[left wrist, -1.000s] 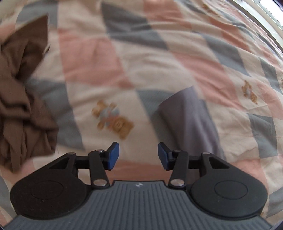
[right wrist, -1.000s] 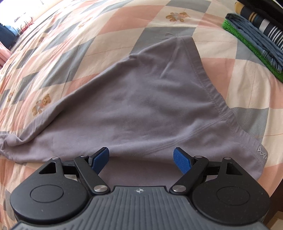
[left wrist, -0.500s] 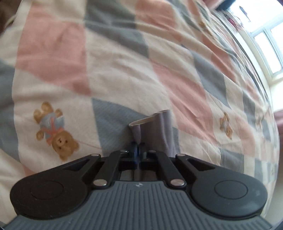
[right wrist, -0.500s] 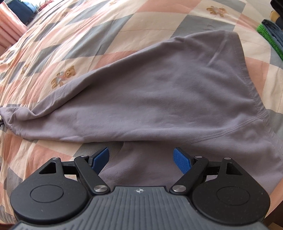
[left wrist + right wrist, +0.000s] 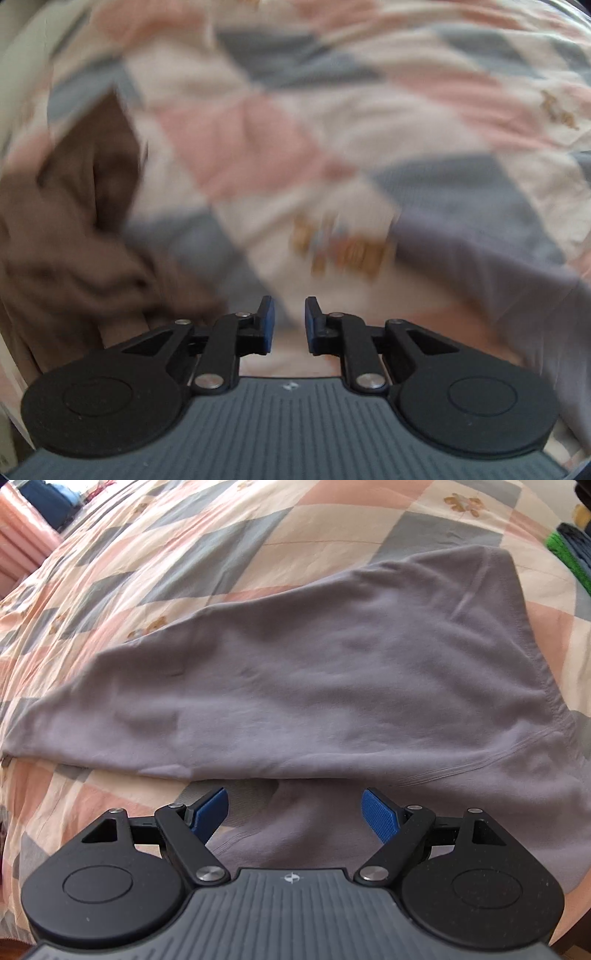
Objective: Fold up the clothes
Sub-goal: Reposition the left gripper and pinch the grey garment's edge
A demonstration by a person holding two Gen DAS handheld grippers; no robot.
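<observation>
A grey-lilac garment (image 5: 332,672) lies on the checked bedspread (image 5: 155,546), with its upper layer folded across toward the left. My right gripper (image 5: 293,805) hovers open just over the garment's near edge, with nothing between its blue pads. In the blurred left wrist view the same garment (image 5: 480,258) lies at the right. My left gripper (image 5: 289,314) is beside it over bare bedspread. Its jaws are opening, a narrow gap apart, and nothing is between them.
A crumpled brown garment (image 5: 74,229) lies at the left of the left wrist view. Folded clothes, green and blue (image 5: 569,550), are stacked at the far right. Pink fabric and a dark blue item (image 5: 33,513) sit beyond the bed's far left corner.
The left gripper closed on the grey garment's edge, then let it go and swung left, and the brown garment came back into view. The grey flap now lies flatter.
</observation>
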